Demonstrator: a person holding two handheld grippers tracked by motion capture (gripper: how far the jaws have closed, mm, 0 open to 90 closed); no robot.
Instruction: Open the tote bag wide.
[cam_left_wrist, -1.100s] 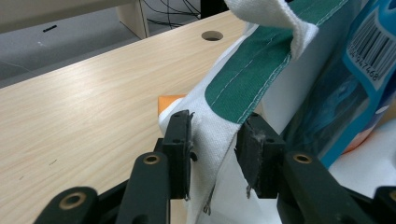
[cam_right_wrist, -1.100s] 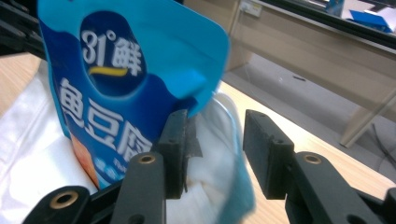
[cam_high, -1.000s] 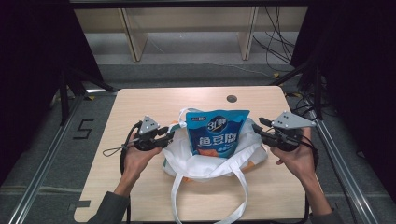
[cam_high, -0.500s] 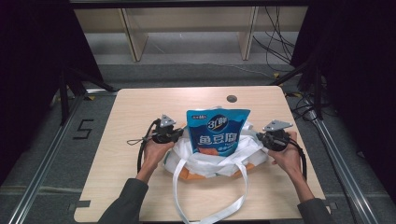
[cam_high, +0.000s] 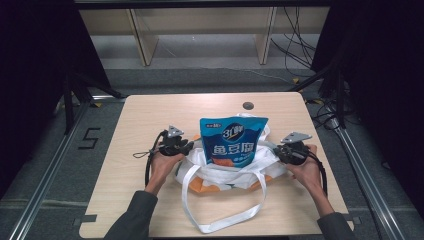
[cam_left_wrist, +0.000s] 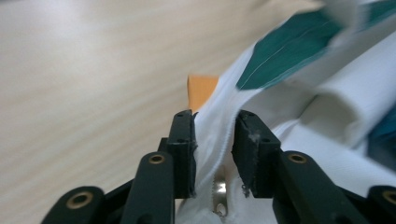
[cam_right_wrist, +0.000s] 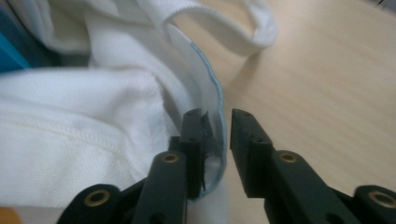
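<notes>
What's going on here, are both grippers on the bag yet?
A person holds a gripper in each hand at either side of a white tote bag on the table. A blue snack pouch stands upright in the bag. The left gripper has the bag's rim fabric between its jaws, which stand a little apart. The right gripper has a blue-edged fold of the rim between its jaws, also not closed. The bag's straps lie loose toward the person.

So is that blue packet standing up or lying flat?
Standing up. In the high view the packet rises upright out of the white bag, its top edge level and its printed front facing the camera.
</notes>
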